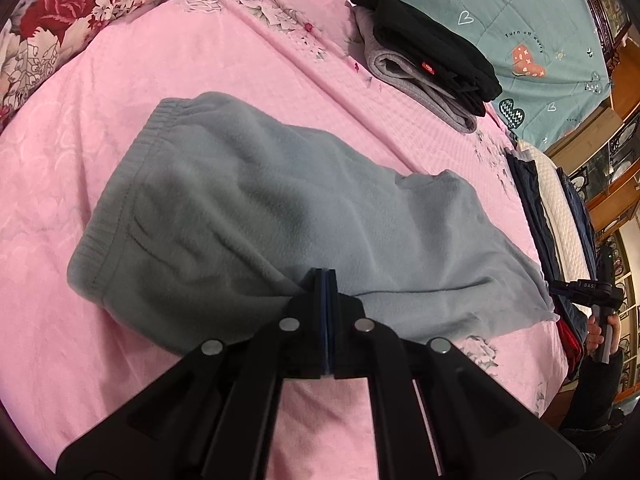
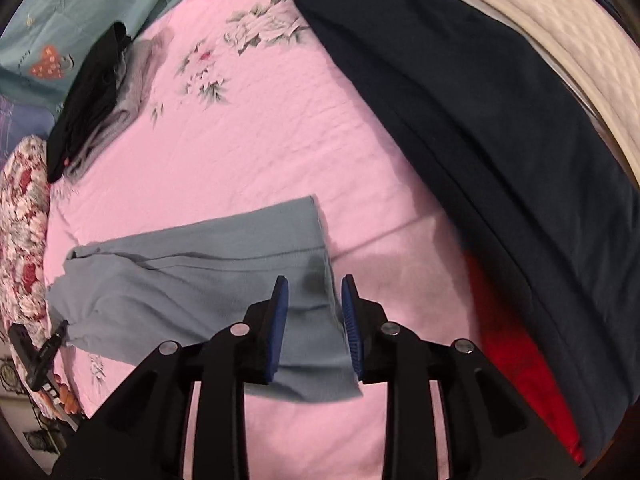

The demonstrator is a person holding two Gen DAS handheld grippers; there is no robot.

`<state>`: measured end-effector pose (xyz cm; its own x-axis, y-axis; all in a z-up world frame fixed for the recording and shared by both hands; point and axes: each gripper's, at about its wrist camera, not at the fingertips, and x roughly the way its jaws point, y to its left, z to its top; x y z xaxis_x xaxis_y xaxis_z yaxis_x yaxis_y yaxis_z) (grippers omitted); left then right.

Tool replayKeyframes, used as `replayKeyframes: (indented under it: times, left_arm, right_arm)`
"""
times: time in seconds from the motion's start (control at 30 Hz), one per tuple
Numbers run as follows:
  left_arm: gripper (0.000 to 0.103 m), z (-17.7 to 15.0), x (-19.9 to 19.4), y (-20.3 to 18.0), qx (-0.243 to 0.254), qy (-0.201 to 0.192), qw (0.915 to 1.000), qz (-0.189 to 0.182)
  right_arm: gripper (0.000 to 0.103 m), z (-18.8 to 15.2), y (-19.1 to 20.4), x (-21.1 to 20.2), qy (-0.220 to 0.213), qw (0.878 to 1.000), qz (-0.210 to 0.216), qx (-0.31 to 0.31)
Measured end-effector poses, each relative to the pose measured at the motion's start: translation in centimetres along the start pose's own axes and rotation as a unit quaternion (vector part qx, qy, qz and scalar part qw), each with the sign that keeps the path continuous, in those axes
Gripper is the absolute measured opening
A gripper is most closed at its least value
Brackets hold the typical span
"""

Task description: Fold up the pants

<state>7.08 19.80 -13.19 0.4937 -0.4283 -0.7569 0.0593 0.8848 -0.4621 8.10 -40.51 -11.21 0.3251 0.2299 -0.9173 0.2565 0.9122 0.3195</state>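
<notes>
Two grippers are seen over the grey pants [image 1: 280, 208]: the left gripper [image 1: 325, 280] is pressed together, the right gripper [image 2: 315, 296] is held apart.

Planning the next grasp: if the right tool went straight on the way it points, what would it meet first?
Probably the hem end of the grey-blue pants, lying flat on the pink bedspread just ahead of the open right tool; depth is uncertain.

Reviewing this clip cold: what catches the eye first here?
The grey-blue fleece pants sprawl across the pink bedspread. The left gripper is shut at their near edge, while the right gripper hangs open over the cuff end. Behind lies a folded stack of black and grey clothes.
</notes>
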Motion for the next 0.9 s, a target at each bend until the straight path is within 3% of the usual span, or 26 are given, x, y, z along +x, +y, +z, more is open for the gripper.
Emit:
replayKeyframes:
  times: [0.27, 0.33, 0.53, 0.77, 0.83, 0.87, 0.9]
  left_arm:
    - [0.003, 0.2, 0.1, 0.1, -0.001, 0.005, 1.0000, 0.000]
    - [0.003, 0.2, 0.1, 0.1, -0.002, 0.004, 1.0000, -0.001]
    - [0.003, 0.2, 0.2, 0.2, -0.008, 0.004, 1.0000, -0.002]
    - [0.003, 0.3, -0.1, -0.1, -0.008, 0.004, 1.0000, 0.005]
    - [0.003, 0.2, -0.5, -1.1, 0.014, -0.001, 0.9996, 0.025]
    - [0.006, 0.1, -0.8, -1.7, 0.022, -0.003, 0.9993, 0.029]
    - [0.015, 0.0, -1.0, -2.3, 0.027, -0.006, 0.9993, 0.025]
  right_arm:
    - [0.027, 1.0, 0.3, 2.1, 0.035, 0.999, 0.005, -0.021]
    - [0.002, 1.0, 0.6, 1.8, 0.014, 0.999, -0.005, -0.033]
    - [0.002, 3.0, 0.8, 0.5, -0.037, 0.998, -0.032, -0.025]
    - [0.002, 4.4, 0.5, 3.4, -0.003, 0.998, -0.055, -0.019]
    - [0.005, 4.6, 0.5, 3.0, -0.002, 0.996, -0.088, -0.018]
    - [0.009, 4.7, 0.7, 2.4, -0.013, 0.992, -0.122, -0.020]
    - [0.011, 4.6, 1.4, 1.3, -0.034, 0.986, -0.158, -0.029]
